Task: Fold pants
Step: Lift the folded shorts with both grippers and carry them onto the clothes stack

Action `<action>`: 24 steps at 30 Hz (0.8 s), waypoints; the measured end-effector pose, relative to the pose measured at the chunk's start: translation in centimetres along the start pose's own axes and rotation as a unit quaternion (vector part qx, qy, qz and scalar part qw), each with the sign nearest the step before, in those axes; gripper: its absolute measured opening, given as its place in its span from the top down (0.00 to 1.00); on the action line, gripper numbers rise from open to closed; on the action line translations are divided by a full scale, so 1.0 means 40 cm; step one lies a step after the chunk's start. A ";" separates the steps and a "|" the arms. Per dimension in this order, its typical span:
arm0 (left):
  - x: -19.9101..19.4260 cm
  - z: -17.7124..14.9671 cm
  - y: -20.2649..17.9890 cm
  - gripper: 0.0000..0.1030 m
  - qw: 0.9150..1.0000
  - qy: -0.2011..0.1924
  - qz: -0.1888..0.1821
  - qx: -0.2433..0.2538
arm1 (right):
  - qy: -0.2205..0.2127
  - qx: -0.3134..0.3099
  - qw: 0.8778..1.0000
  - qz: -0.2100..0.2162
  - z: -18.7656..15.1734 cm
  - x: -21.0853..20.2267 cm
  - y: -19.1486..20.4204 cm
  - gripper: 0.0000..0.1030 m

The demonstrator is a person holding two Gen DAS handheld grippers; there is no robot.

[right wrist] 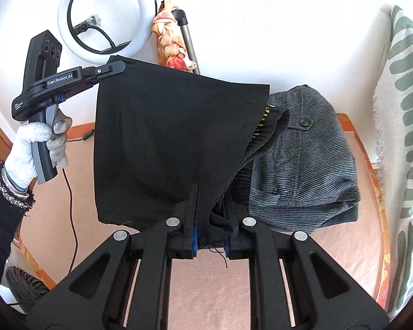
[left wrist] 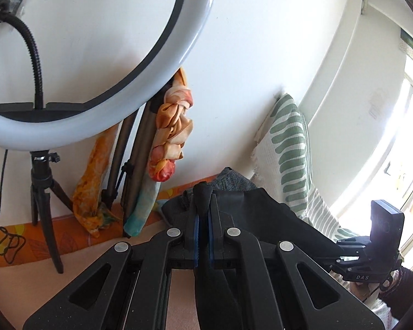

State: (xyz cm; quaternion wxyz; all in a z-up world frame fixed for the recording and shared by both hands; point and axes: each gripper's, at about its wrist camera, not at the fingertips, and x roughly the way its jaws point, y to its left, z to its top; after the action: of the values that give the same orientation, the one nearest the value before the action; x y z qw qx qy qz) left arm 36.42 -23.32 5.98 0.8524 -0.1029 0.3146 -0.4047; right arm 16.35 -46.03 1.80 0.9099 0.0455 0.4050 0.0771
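My left gripper (left wrist: 203,217) fingers pinched tight on the black pants (right wrist: 168,143), my right gripper (right wrist: 210,231) clamping bunched fabric, pants stretched between them, lifted.

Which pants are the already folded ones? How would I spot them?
Look at the peach bed against the white wall. The folded grey pants lie in a neat pile to the right of the black pants that hang between the two grippers. They are grey and ribbed, with one dark button on top.
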 end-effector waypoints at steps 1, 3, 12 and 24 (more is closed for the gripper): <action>0.013 0.006 -0.007 0.97 1.000 -0.001 -0.005 0.001 | -0.001 -0.002 1.000 -0.007 0.006 -0.007 -0.014 0.87; 0.039 0.016 -0.025 0.97 1.000 -0.001 -0.008 0.006 | -0.002 -0.009 1.000 -0.024 0.019 -0.018 -0.043 0.87; 0.197 0.086 -0.083 0.97 1.000 -0.009 -0.027 0.003 | -0.009 -0.002 0.997 -0.074 0.094 -0.034 -0.221 0.87; 0.387 0.084 -0.073 0.97 1.000 0.013 0.021 0.015 | 0.017 0.013 0.998 -0.052 0.124 0.092 -0.423 0.87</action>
State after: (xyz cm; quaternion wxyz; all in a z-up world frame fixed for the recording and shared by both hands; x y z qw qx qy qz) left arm 44.02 -37.14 2.85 0.8581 -0.0783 0.3220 -0.3922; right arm 24.24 -62.14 -0.03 0.9049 0.0347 0.4235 0.0253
